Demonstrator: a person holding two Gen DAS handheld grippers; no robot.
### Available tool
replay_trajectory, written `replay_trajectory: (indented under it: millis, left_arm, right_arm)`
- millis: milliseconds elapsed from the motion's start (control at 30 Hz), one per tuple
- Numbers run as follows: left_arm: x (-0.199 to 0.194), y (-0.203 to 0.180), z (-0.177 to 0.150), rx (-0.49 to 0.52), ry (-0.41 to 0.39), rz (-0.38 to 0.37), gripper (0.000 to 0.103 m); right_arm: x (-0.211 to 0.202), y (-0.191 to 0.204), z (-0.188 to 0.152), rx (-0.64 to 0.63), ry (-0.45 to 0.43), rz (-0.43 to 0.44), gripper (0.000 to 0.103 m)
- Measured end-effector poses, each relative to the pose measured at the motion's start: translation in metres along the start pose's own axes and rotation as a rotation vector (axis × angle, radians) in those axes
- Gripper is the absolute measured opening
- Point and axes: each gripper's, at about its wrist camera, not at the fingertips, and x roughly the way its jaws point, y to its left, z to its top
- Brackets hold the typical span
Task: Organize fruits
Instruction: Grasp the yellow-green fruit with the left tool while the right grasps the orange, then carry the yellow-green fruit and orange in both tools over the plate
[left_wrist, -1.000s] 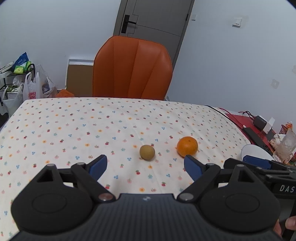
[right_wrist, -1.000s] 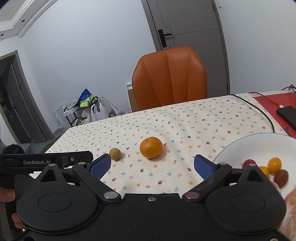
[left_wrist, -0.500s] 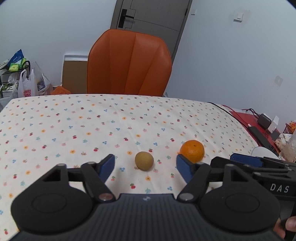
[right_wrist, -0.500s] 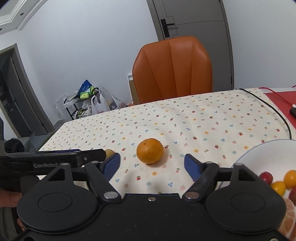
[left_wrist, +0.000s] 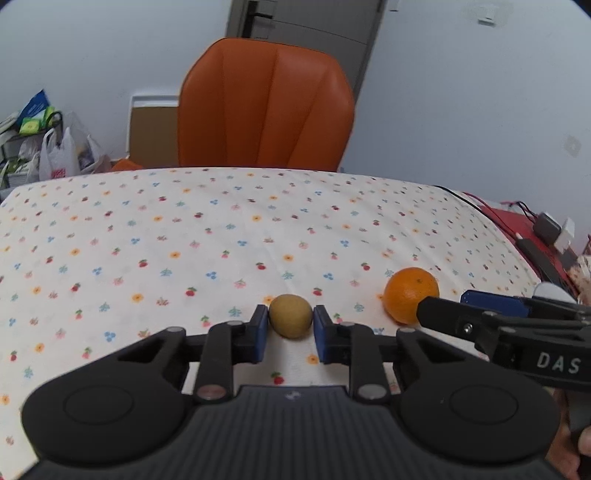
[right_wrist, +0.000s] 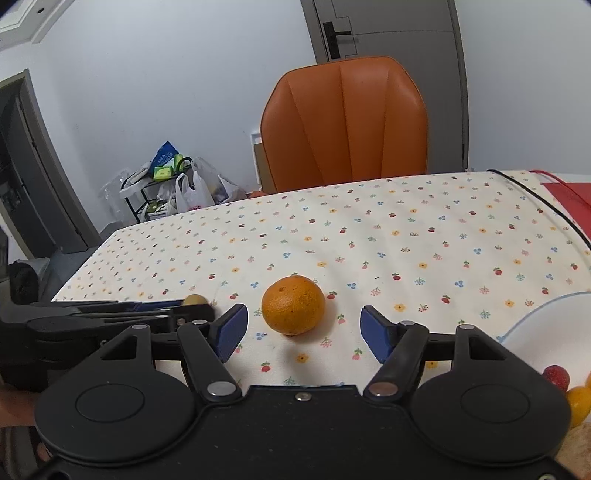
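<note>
A small yellow-brown fruit (left_wrist: 290, 324) lies on the flowered tablecloth (left_wrist: 221, 236). My left gripper (left_wrist: 289, 314) is shut on it, a blue pad pressing each side. Beside it to the right rests an orange (left_wrist: 406, 291). In the right wrist view the orange (right_wrist: 293, 304) sits between the jaws of my right gripper (right_wrist: 303, 314), which are closing; both pads stand clear of its skin. The left gripper's fingers (right_wrist: 110, 314) show at the left there, with the small fruit (right_wrist: 194, 300) peeking above them.
A white bowl (right_wrist: 535, 321) with a red fruit (right_wrist: 556, 374) and a yellow one (right_wrist: 580, 400) sits at the near right. An orange chair (left_wrist: 266, 107) stands behind the table. A red surface with cables and a charger (left_wrist: 550, 229) lies at the right edge.
Both grippers have come forward and lower toward the fruits. The left jaws have closed onto the small yellow-brown fruit. The right jaws have narrowed around the orange.
</note>
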Motion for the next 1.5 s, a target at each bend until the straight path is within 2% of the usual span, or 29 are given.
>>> replay_trajectory:
  millis: [500,567,667,700,900,1033,1333,1500]
  left_arm:
    - [-0.024,0.028,-0.005,-0.043,-0.022,0.054,0.024]
    - [-0.026,0.032,-0.007,-0.05,-0.023,0.059,0.024]
    - [-0.03,0.033,-0.007,-0.053,-0.027,0.063,0.024]
    - [-0.032,0.033,-0.007,-0.054,-0.03,0.061,0.024]
    - [-0.041,0.026,-0.011,-0.053,-0.042,0.041,0.024]
    - [-0.049,0.018,-0.013,-0.046,-0.051,0.029,0.024]
    - [-0.072,-0.005,-0.017,-0.019,-0.083,-0.014,0.024]
    - [-0.082,-0.017,-0.02,-0.006,-0.102,-0.036,0.024]
  right_arm:
    - [0.032,0.01,0.001,-0.027,0.03,-0.032,0.066]
    - [0.033,0.011,0.002,-0.037,0.026,-0.045,0.06]
    - [0.033,0.012,0.003,-0.037,0.029,-0.044,0.042]
    - [0.032,0.012,0.004,-0.035,0.034,-0.044,0.042]
    - [0.018,0.014,-0.001,-0.031,0.015,-0.042,0.041]
    - [0.0,0.014,-0.006,-0.017,-0.028,-0.053,0.041]
    - [-0.038,0.018,-0.013,-0.008,-0.07,-0.032,0.041]
    - [-0.06,0.012,-0.018,0.014,-0.096,-0.049,0.041]
